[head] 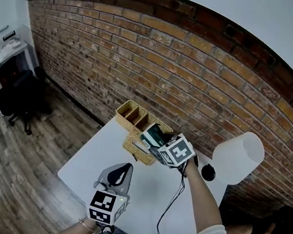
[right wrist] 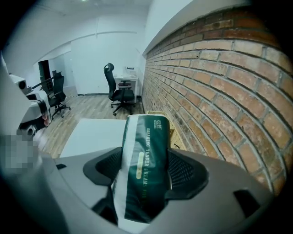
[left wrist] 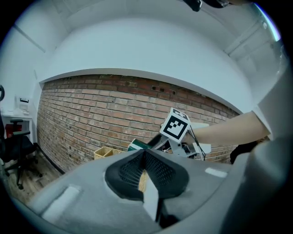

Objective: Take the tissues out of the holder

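Observation:
My right gripper (head: 156, 143) is shut on a dark green and white tissue pack (head: 154, 135), holding it just above the low wicker holder (head: 137, 149) at the table's far side. In the right gripper view the tissue pack (right wrist: 144, 164) stands clamped between both pads of the right gripper (right wrist: 145, 160), and the wicker holder's rim (right wrist: 176, 137) shows beyond it. My left gripper (head: 126, 167) hovers over the table's near half, shut with nothing in it. In the left gripper view the left gripper (left wrist: 144, 153) points towards the tissue pack (left wrist: 135, 146).
A wicker tray with compartments (head: 132, 112) sits against the brick wall (head: 197, 77), behind the holder. A white lamp shade (head: 237, 157) stands at the table's right. A black cable (head: 167, 210) runs across the white table (head: 90, 160). Office chairs (head: 20, 96) stand at the far left.

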`<state>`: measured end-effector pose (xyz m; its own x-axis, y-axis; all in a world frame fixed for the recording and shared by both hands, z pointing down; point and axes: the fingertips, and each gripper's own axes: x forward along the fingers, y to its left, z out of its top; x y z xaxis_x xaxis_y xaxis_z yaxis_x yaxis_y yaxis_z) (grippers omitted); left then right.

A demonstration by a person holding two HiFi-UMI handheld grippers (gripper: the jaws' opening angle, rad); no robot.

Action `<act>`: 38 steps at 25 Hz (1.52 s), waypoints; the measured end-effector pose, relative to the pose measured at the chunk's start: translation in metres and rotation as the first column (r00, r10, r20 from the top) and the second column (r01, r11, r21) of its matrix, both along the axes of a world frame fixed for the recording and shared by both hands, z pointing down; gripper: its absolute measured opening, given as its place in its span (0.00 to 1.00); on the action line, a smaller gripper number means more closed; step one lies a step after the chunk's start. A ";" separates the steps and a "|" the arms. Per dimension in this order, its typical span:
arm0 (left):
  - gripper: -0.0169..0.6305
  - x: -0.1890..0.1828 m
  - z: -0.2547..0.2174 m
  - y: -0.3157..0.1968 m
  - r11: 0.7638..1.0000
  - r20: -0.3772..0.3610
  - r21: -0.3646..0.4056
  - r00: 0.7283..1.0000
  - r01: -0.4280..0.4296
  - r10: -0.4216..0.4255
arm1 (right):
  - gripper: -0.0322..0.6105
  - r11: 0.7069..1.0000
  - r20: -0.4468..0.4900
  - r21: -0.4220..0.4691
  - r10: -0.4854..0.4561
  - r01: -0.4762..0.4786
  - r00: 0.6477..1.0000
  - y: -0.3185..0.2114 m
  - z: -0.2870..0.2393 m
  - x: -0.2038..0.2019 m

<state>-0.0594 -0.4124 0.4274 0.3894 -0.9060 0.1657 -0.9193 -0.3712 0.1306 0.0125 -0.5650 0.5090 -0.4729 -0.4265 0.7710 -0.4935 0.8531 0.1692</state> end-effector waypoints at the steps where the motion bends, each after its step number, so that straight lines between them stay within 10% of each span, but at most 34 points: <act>1: 0.04 0.000 -0.001 0.005 1.000 -0.001 -0.001 1.000 -0.004 0.004 | 0.54 1.000 0.004 -0.003 0.013 -0.013 1.000 0.008 0.001 0.003; 38: 0.04 0.028 0.049 0.087 0.985 0.052 -0.084 0.986 -0.152 0.157 | 0.54 0.938 0.032 -0.226 0.279 -0.265 0.960 0.213 0.127 0.033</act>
